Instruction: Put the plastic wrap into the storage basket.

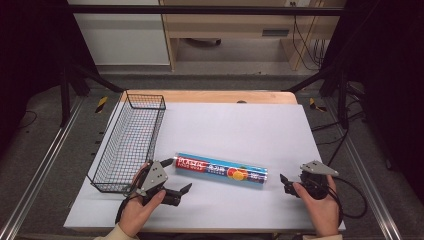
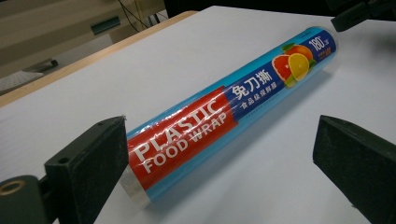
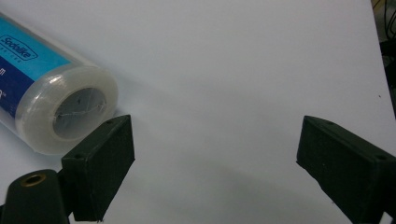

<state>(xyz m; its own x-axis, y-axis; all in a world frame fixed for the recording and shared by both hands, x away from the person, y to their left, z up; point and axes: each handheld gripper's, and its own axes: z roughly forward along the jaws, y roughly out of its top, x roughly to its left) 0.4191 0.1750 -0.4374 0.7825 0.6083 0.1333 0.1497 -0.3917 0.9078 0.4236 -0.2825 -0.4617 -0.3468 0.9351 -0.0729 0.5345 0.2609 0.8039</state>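
A roll of plastic food wrap (image 1: 222, 169) lies on its side on the white worktop (image 1: 240, 125), just below the middle of the high view, running from left to lower right. The left gripper (image 1: 186, 189) sits at the lower left of that view, just below the roll's red-labelled end, jaws spread wide with nothing between them. The right gripper (image 1: 283, 178) is at the lower right, just off the roll's clear capped end, and its jaws also stand open and empty. In the left gripper view the roll (image 2: 224, 109) runs diagonally from beside the lower-left jaw toward the upper right. In the right gripper view its end cap (image 3: 70, 109) sits at the left edge, outside the gap.

It looks like a two-handed pick-up, perhaps toward the wire basket (image 1: 129, 142) at the left. To do it well, each gripper should swing until the roll lies squarely between its jaws, then close across the roll's width a little inboard of each end, both together, since a smooth film-wrapped cylinder could roll away from a one-sided push.
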